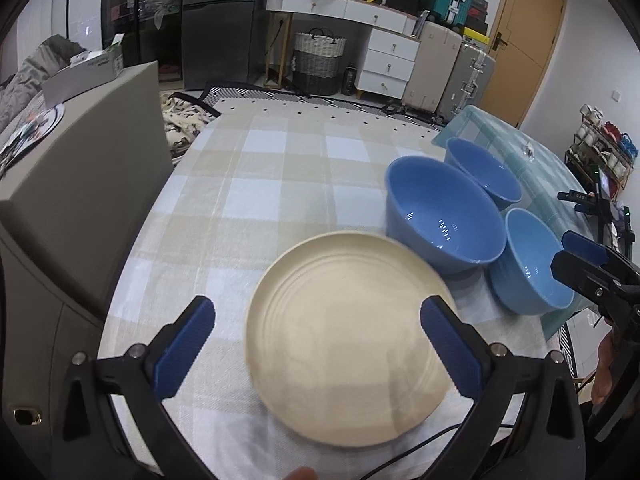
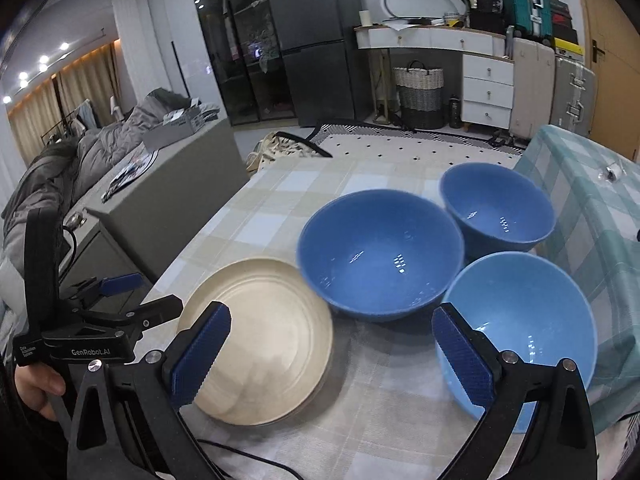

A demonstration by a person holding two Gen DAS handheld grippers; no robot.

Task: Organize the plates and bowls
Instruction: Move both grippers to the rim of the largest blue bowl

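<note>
Checked tablecloth (image 1: 280, 184); both tools (image 1: 318, 344) (image 2: 332, 356) gape empty.

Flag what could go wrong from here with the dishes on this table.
1. The three blue bowls sit packed together, apparently touching, so lifting one with the open right gripper may knock its neighbours.
2. The cream plate lies flat near the table's front edge; the open left gripper could push it off while trying to grip it.

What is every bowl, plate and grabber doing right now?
cream plate: flat on the table, empty
big dark blue bowl: upright, empty
far dark blue bowl: upright, empty
light blue bowl: upright, empty
left gripper: open, holding nothing
right gripper: open, holding nothing
</note>
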